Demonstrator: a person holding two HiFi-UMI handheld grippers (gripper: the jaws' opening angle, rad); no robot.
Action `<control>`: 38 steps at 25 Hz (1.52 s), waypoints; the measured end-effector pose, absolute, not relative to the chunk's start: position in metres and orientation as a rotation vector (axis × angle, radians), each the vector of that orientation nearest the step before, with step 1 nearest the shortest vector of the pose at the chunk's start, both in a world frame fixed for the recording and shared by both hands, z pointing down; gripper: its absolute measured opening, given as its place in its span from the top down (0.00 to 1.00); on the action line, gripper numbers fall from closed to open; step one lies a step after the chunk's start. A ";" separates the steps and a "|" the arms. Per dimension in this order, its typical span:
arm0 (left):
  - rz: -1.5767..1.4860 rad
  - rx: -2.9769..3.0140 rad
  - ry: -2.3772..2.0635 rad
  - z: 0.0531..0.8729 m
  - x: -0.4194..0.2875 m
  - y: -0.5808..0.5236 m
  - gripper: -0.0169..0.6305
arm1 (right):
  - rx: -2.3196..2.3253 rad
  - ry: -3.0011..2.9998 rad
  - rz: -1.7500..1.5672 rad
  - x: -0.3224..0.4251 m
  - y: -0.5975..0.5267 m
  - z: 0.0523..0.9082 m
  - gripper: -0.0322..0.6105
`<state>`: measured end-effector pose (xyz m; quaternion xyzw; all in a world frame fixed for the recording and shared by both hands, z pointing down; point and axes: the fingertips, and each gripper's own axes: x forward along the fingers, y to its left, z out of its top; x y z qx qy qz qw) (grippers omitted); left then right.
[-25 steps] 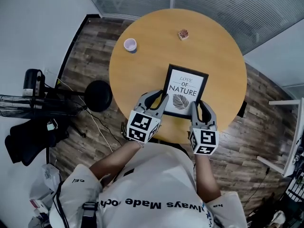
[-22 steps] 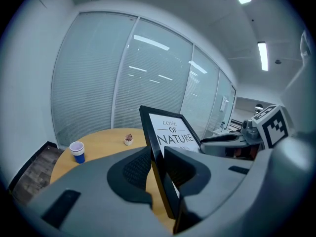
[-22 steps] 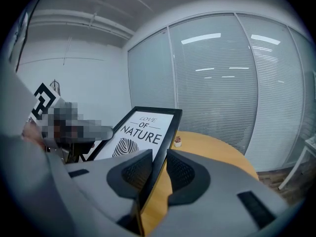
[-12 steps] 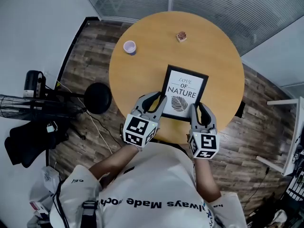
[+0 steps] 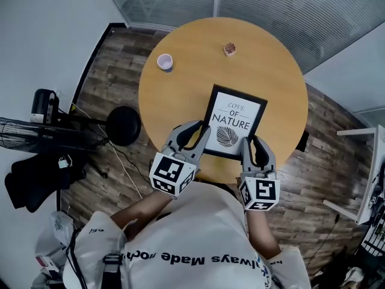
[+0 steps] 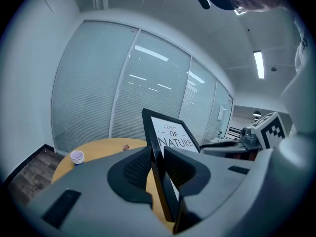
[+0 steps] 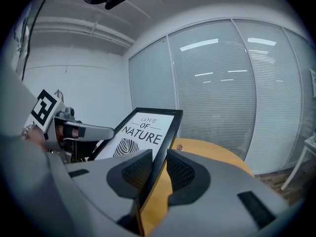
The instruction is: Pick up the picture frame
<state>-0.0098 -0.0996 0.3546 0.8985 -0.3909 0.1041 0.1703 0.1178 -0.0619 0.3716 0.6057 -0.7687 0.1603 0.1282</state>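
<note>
A black picture frame (image 5: 234, 122) with a white "LOVE OF NATURE" print is held tilted above the near part of the round wooden table (image 5: 180, 89). My left gripper (image 5: 194, 136) is shut on its near left edge, the frame (image 6: 165, 147) running between the jaws in the left gripper view. My right gripper (image 5: 253, 149) is shut on the near right edge, where the frame (image 7: 148, 135) rises between the jaws in the right gripper view.
A small white cup (image 5: 165, 61) stands at the table's far left, and a small brown object (image 5: 229, 49) lies at the far side. A black stool (image 5: 123, 123) and a fan (image 5: 36, 134) stand on the floor to the left. Glass partitions with blinds lie beyond.
Both grippers have drawn back toward the person with the frame, and its far edge has tipped up off the table.
</note>
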 end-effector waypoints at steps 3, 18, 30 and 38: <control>0.280 2.552 -1.109 0.348 -0.010 -0.098 0.83 | 1.757 -2.235 0.430 0.118 -0.061 0.361 0.79; 0.192 2.565 -1.113 0.312 -0.015 -0.090 0.83 | 1.754 -2.279 0.366 0.115 -0.055 0.322 0.79; 0.152 2.569 -1.129 0.297 -0.017 -0.088 0.83 | 1.734 -2.304 0.305 0.113 -0.056 0.302 0.79; 0.159 2.568 -1.128 0.299 -0.017 -0.088 0.83 | 1.728 -2.310 0.307 0.112 -0.056 0.303 0.79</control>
